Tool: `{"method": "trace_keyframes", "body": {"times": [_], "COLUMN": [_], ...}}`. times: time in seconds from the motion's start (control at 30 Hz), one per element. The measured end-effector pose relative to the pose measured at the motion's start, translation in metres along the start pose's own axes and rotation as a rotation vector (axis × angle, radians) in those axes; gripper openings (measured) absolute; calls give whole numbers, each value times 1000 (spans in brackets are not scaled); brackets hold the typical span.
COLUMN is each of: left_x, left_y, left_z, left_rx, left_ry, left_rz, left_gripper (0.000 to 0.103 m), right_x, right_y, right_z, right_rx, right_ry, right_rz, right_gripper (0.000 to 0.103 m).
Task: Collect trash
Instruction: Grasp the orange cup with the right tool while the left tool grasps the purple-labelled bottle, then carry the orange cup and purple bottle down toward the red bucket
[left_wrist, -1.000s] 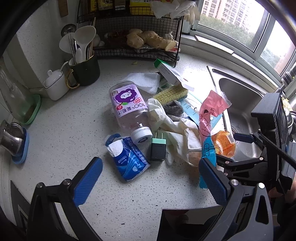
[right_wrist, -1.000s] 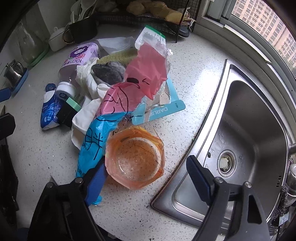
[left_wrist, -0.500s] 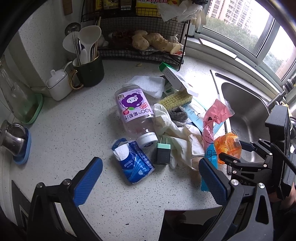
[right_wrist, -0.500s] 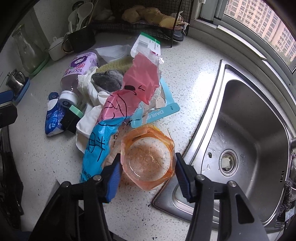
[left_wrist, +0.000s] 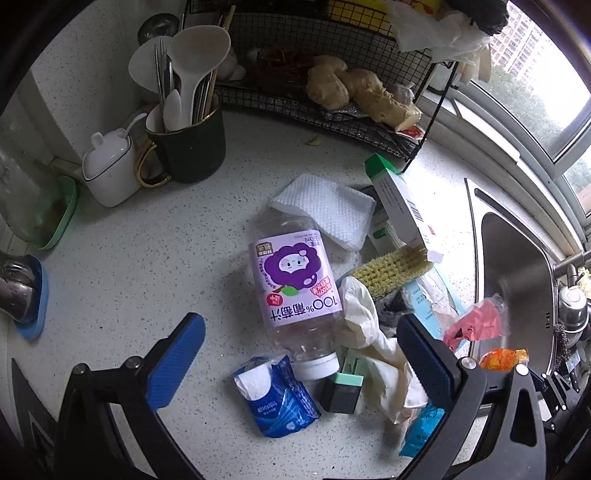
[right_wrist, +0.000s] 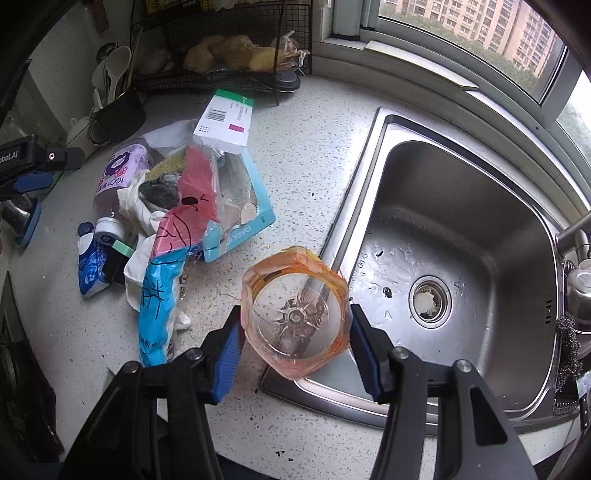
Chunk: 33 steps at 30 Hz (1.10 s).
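Observation:
My right gripper (right_wrist: 295, 341) is shut on an orange plastic cup (right_wrist: 295, 314) and holds it lifted above the counter at the sink's edge; the cup also shows in the left wrist view (left_wrist: 502, 359). A trash pile lies on the counter: a clear bottle with a purple label (left_wrist: 295, 291), a blue tissue pack (left_wrist: 275, 400), a white glove (left_wrist: 373, 350), a pink and blue bag (right_wrist: 177, 236), a paper towel (left_wrist: 328, 210), a white box (left_wrist: 400, 210). My left gripper (left_wrist: 299, 365) is open above the bottle's cap end.
A steel sink (right_wrist: 461, 258) lies right of the pile. A wire rack with ginger (left_wrist: 354, 88), a dark utensil mug (left_wrist: 188, 144) and a white pot (left_wrist: 109, 173) stand at the back. A scrub brush (left_wrist: 391, 269) and a black-green charger (left_wrist: 341, 389) lie in the pile.
My right gripper closed on the orange cup and lifted it off the counter toward the sink edge. My left gripper moved forward over the pile, staying open.

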<state>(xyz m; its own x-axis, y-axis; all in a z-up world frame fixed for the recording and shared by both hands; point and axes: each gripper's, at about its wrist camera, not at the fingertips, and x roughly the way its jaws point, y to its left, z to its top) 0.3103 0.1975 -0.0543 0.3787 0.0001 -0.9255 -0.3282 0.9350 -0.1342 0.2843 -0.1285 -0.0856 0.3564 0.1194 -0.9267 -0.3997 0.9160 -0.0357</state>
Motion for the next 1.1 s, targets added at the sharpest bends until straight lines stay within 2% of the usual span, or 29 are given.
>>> {"method": "trace_keyframes", "body": {"times": [0.2, 0.43, 0.57, 0.7, 0.87, 0.93, 1.1], "left_x": [39, 73, 87, 97, 114, 112, 104], "left_y": [11, 23, 18, 21, 32, 32, 30], "left_z": [20, 31, 33, 34, 31, 31, 26], "left_rx": [-52, -89, -50, -61, -102, -87, -86], "left_ry": [72, 145, 176, 191, 237, 223, 199], "left_rz": [13, -5, 32, 72, 50, 63, 13], "left_gripper": [103, 103, 103, 103, 88, 80, 76], "right_x": [8, 14, 12, 11, 12, 12, 9], "right_y": [-8, -12, -12, -10, -8, -6, -5], "right_z": [-2, 1, 4, 5, 1, -1, -3], "right_rx": [53, 52, 64, 74, 77, 81, 90], "right_ry": [35, 59, 62, 67, 80, 82, 74], "right_rz": [-28, -52, -65, -75, -83, -86, -86], "right_gripper": [52, 52, 52, 52, 52, 52, 52]}}
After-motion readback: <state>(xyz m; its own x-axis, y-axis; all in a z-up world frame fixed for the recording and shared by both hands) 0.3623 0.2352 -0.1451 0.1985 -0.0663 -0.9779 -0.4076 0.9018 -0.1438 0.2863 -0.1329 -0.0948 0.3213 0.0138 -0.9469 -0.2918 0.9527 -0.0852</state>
